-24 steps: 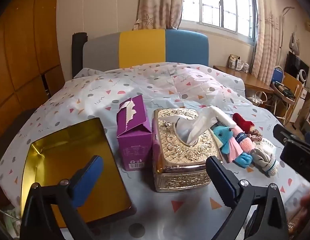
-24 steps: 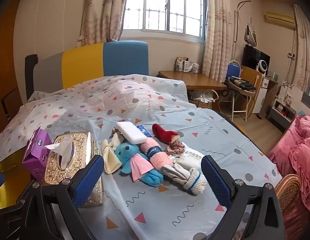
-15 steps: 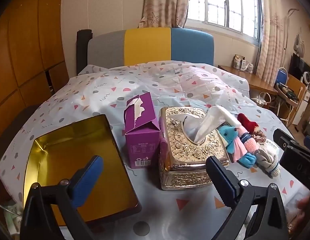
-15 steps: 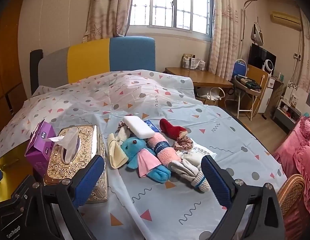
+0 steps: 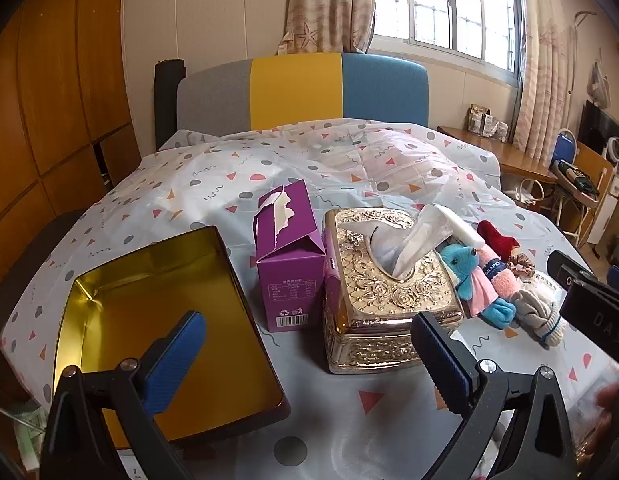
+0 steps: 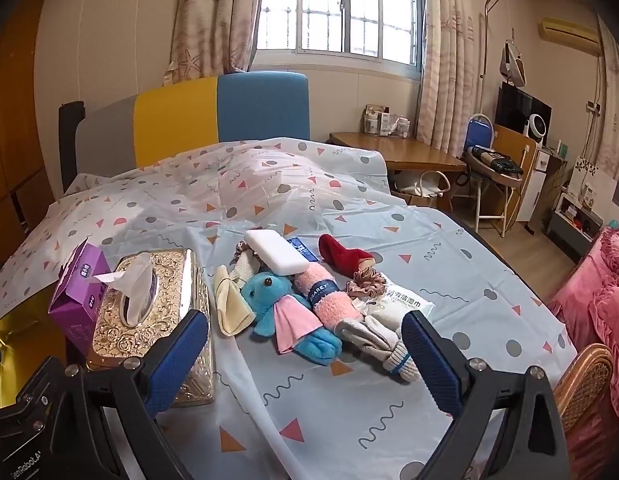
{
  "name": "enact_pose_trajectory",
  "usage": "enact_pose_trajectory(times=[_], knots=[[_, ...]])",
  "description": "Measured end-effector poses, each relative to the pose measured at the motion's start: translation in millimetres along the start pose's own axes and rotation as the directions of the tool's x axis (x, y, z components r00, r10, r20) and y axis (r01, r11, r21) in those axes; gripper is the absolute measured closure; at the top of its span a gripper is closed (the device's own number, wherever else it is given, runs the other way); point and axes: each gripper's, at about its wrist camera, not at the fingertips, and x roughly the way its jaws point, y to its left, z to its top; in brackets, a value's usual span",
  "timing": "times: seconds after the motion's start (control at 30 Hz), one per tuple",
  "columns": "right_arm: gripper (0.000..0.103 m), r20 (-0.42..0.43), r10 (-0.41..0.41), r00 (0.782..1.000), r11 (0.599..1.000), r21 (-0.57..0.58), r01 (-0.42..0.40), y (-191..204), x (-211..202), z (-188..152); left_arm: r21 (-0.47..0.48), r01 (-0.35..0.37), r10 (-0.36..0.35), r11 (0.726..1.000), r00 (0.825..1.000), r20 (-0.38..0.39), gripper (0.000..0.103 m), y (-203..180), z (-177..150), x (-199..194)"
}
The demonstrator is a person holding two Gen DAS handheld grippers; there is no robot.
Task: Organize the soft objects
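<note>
Bedroom, daylight through barred window; patterned plastic sheet (image 5: 349,168) covering the bed and serving as work surface. Scanning left to right: open gold-lined tin (image 5: 157,320) at the near left edge, sitting vacant; purple tissue carton (image 5: 289,264) just beside it, upright, torn at the top; ornate gold tissue box (image 5: 385,280) touching the carton's right side, tissue sticking up. Further right, lying in a loose heap near the gold box: cream cloth (image 6: 229,304), blue plush toy (image 6: 277,300) with pink skirt, white sponge block (image 6: 275,256) resting on top of the heap, pink fuzzy sock (image 6: 329,296), red sock (image 6: 343,256), satin scrunchie (image 6: 365,284), wet-wipe pack (image 6: 401,304), grey-white knit pair (image 6: 381,340). Left gripper (image 5: 309,356) hovering over tin and gold box, jaws spread wide, gripping nothing. Right gripper (image 6: 305,356) hanging above the heap's near edge, jaws likewise wide apart, nothing between the pads. Judging as the opening step: nothing yet sorted, no item picked. Next move probably calling for lowering the right gripper onto one item at the heap's edge, pinching a single piece without dragging neighbours, then carrying leftward over the gold box to the tin.
</note>
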Motion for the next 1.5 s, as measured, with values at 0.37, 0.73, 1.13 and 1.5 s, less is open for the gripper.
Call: enact_pose_trajectory(times=[0.37,0.73,1.13,1.5], knots=[[0.004,-0.007,0.007,1.0,1.0,0.006,-0.007,-3.6,4.8,-2.9,0.004,0.0,0.0,1.0,1.0,-0.003,0.0,-0.1,-2.5,0.1],[0.004,-0.009,0.006,1.0,1.0,0.002,-0.006,-3.8,6.2,-5.1,0.004,0.005,-0.005,1.0,1.0,-0.005,0.0,-0.1,-3.8,-0.4],[0.004,-0.006,0.01,1.0,1.0,-0.001,-0.01,-3.0,4.3,-4.2,0.001,0.008,-0.008,1.0,1.0,-0.005,0.0,0.0,-5.0,-3.3],[0.004,-0.003,0.008,1.0,1.0,0.002,-0.008,-4.9,3.3,-3.6,0.003,0.01,-0.01,1.0,1.0,-0.003,0.0,-0.8,-4.2,-4.5]])
